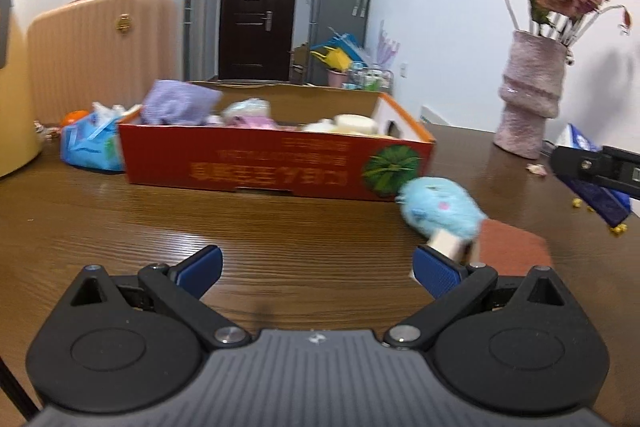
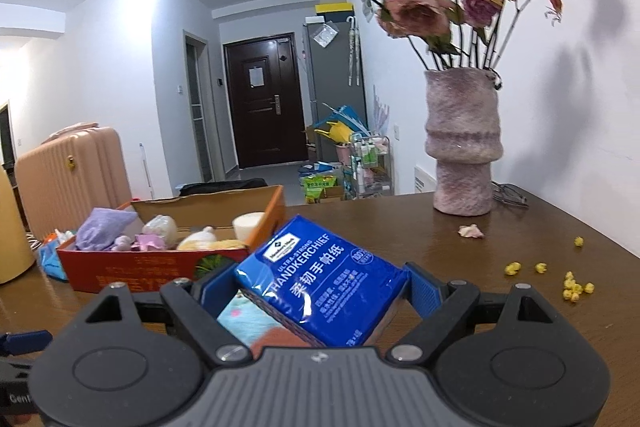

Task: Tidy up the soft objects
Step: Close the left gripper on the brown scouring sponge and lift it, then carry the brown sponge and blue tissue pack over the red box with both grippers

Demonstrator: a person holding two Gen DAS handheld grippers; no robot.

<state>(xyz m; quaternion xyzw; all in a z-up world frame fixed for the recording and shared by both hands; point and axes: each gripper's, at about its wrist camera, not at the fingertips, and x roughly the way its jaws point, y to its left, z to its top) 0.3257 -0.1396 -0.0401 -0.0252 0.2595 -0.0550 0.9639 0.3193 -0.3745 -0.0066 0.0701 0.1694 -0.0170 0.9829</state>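
Note:
My right gripper (image 2: 320, 287) is shut on a blue handkerchief tissue pack (image 2: 328, 279), a pad pressed on each side, above the table. Under it lie a light blue plush toy (image 2: 248, 319) and a brown pad (image 2: 280, 337). In the left wrist view my left gripper (image 1: 318, 271) stands open and empty low over the table. The plush toy (image 1: 436, 209) lies just beyond its right finger, beside the brown pad (image 1: 508, 247). Behind is a red cardboard box (image 1: 280, 167) holding several soft items. At the far right the right gripper (image 1: 592, 167) carries the pack (image 1: 600, 201).
A pink vase (image 2: 460, 143) of dried roses stands at the back right of the wooden table (image 1: 160, 219). Yellow crumbs (image 2: 572, 283) and a petal (image 2: 470, 231) lie near it. A blue bag (image 1: 92, 147) sits left of the box, a peach suitcase (image 1: 100, 43) behind.

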